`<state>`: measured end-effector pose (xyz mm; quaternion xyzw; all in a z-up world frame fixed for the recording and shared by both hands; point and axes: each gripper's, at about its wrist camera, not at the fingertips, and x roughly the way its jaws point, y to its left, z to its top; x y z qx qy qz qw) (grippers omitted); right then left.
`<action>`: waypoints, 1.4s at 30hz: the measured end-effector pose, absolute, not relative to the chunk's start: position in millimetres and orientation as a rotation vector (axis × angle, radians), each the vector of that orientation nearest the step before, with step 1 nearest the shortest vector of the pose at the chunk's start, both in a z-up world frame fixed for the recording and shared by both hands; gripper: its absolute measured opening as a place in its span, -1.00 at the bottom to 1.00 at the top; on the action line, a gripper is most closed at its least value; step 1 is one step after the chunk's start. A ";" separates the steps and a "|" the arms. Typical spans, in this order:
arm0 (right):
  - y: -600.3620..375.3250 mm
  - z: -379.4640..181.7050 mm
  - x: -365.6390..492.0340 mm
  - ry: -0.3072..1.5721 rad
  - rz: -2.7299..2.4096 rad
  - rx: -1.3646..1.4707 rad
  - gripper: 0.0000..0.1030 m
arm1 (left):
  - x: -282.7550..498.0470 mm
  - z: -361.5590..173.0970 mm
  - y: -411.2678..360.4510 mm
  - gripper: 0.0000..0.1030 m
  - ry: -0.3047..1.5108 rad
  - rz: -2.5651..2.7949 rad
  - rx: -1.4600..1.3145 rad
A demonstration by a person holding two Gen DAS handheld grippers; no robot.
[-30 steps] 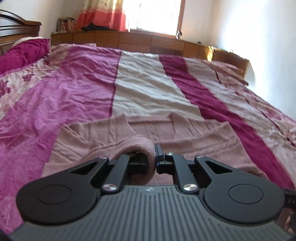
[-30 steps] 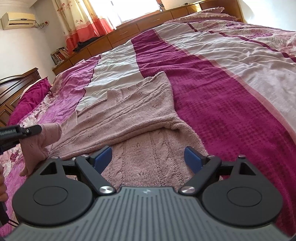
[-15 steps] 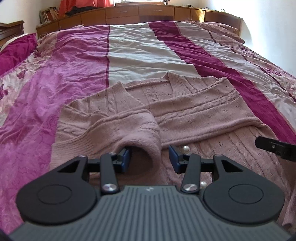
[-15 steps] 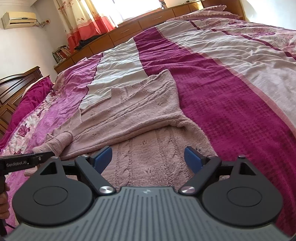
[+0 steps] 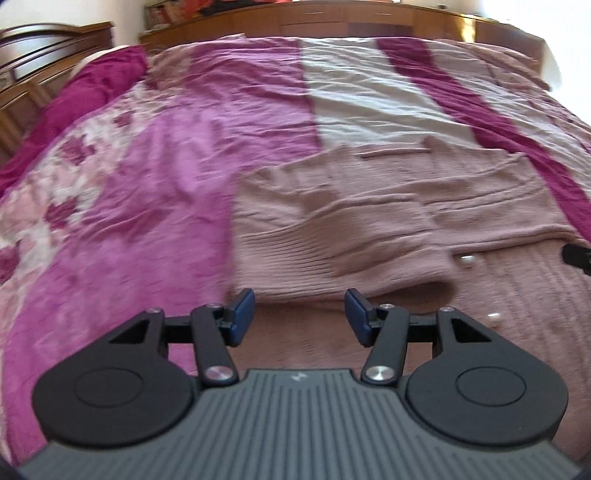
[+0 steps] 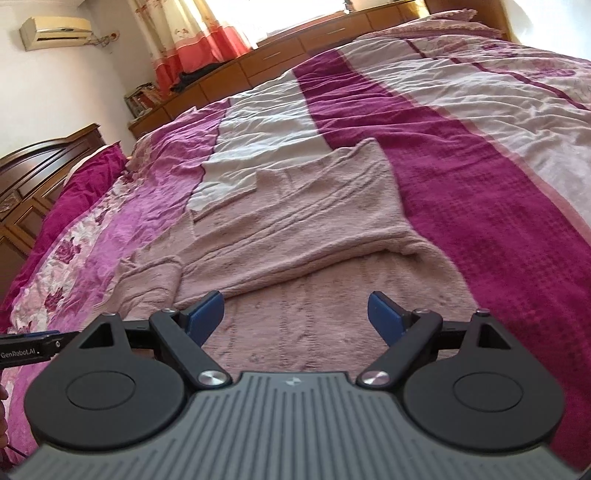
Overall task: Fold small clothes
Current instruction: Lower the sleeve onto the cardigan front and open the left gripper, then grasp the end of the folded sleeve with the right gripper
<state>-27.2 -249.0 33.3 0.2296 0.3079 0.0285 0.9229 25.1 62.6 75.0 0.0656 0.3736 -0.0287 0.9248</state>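
Across the striped bed point(image 6: 480, 155) the pink knit sweater point(image 6: 314, 221) lies flat with both sleeves folded in, so with your left claw point(image 5: 299, 315) just opened and empty and your right claw point(image 6: 295, 314) wide, grip the hem evenly next.

Sweater point(image 5: 388, 221) lies flat on bedspread point(image 5: 166, 184), sleeves folded across body. Left sleeve cuff point(image 5: 332, 254) rests on sweater front, just ahead of left gripper point(image 5: 299, 317); nothing between its jaws. Buttons point(image 5: 466, 260) right of cuff. Right gripper point(image 6: 295, 317) above lower part of sweater, jaws wide apart, nothing between them. Pillow point(image 6: 85, 184) at bed's left, against headboard point(image 6: 33, 173). Low cabinet point(image 6: 258, 62) behind bed, curtain point(image 6: 192, 33) above it. Air conditioner point(image 6: 55, 31) high on wall, left of curtain.
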 end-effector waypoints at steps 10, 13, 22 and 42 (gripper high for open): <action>-195.5 52.3 21.1 0.690 0.225 0.422 0.74 | 34.2 60.3 120.7 0.08 0.803 0.054 0.047; -176.4 53.8 40.9 0.719 0.264 0.409 0.74 | 37.3 52.0 125.0 0.08 0.806 0.047 0.027; -132.5 40.1 99.4 0.836 0.329 0.385 0.69 | 48.4 31.4 127.0 0.08 0.784 0.025 -0.034; -100.4 128.0 122.5 0.522 0.341 0.048 -0.85 | 56.4 8.8 119.0 0.10 0.706 0.099 -0.048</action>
